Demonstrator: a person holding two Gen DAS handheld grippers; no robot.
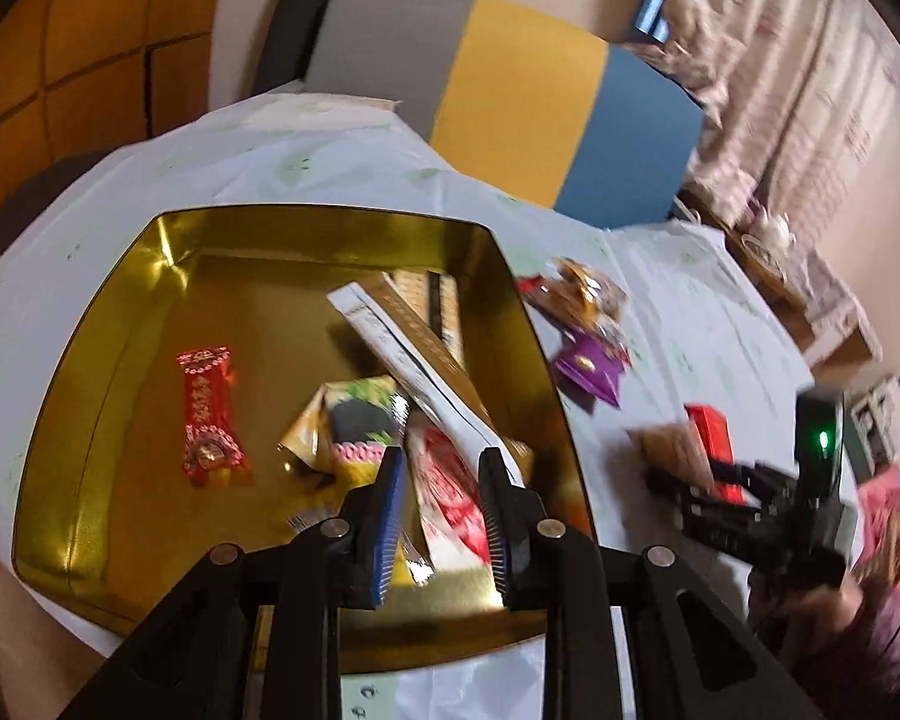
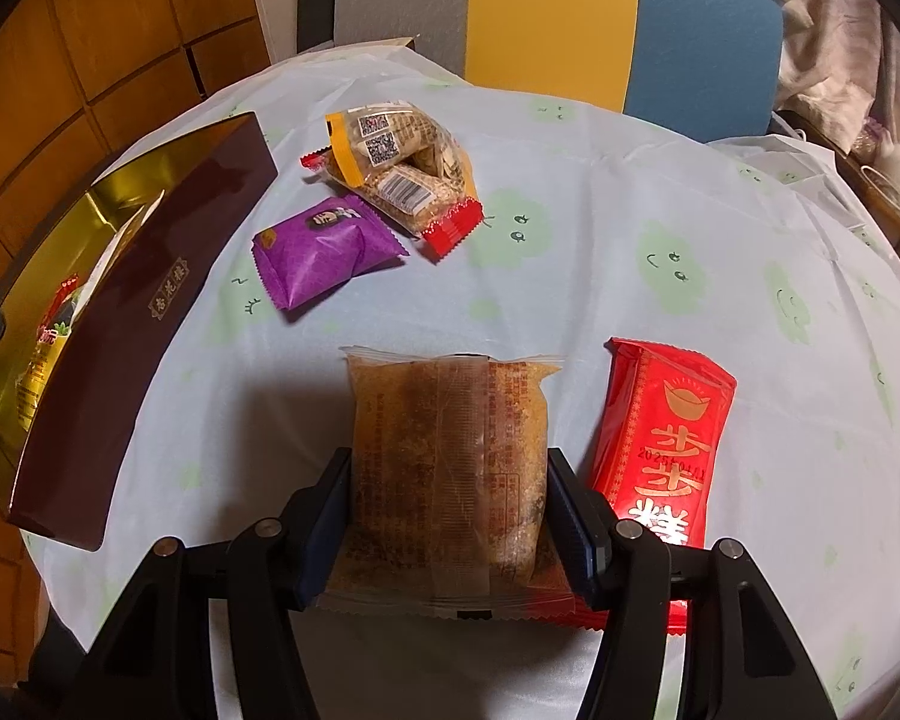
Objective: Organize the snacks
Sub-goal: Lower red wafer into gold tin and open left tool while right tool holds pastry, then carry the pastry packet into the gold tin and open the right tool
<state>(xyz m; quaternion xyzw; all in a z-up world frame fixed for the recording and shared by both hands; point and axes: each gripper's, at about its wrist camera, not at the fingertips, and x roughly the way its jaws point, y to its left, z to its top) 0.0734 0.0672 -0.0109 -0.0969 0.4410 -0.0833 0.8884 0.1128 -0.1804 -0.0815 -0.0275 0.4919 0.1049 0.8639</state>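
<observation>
Now holding left gripper [image 1: 444, 462] above the open gold tin [image 1: 90, 420], pads pressed almost together. Shows a red-and-white packet [image 1: 450, 492] in the narrow slit, but too blurred to tell whether pinched or merely lying below. Inside the tin: a red candy packet [image 1: 210, 420] lying apart at the left, a green-and-gold packet [image 1: 354, 420] near the middle, and a long white-and-gold box [image 1: 408, 354] lying slantwise toward the right wall.

Clamps right gripper [image 2: 450, 462] on a brown pastry packet [image 2: 450, 450] lying flat on the cloud-print tablecloth [image 2: 630, 240], one pad against each long side, jaws roughly half spread. Just beside it on the right, a red bar packet [image 2: 660, 438]. Farther back, a purple packet [image 2: 324, 252] close beside a small heap of clear packets with red ends [image 2: 402, 180], all outside the tin, to its right.
</observation>
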